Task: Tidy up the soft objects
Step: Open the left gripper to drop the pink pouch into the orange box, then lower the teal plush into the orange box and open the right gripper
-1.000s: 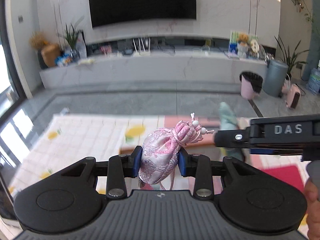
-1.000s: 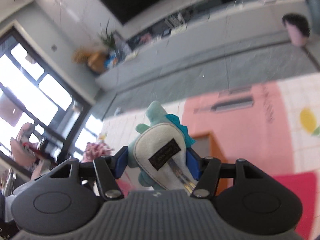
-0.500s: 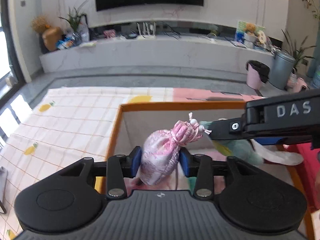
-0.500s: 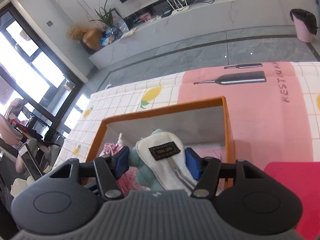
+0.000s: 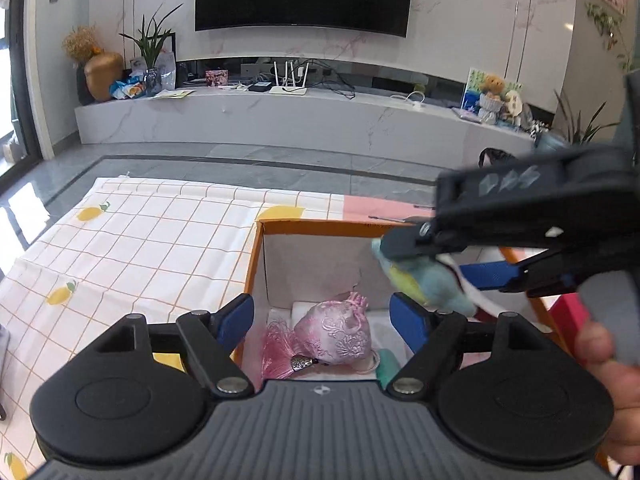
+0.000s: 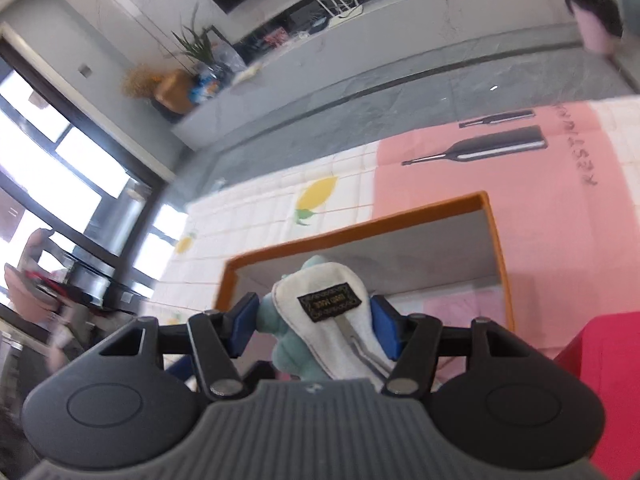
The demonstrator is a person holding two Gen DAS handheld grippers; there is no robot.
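Note:
A pink embroidered pouch (image 5: 335,336) with a tassel lies on the floor of the orange-rimmed box (image 5: 256,264). Above it my left gripper (image 5: 322,316) has its jaws opening wide, with both blue pads clear of the pouch. In the left wrist view the right gripper (image 5: 440,264) reaches over the box from the right, carrying a teal and white plush toy (image 5: 428,284). In the right wrist view my right gripper (image 6: 314,320) is shut on that plush toy (image 6: 324,312), its black label facing me, just above the box (image 6: 496,240).
The box sits on a cloth (image 5: 132,248) of white squares with lemons and a pink panel (image 6: 560,184). A red patch (image 6: 608,364) lies at the right. A person's hand (image 5: 612,392) holds the right gripper. A TV bench and pink bin stand beyond.
Both grippers came down over the box. My left gripper's jaws spread and the pink pouch dropped from them onto the box floor. The right gripper kept its grip on the plush toy.

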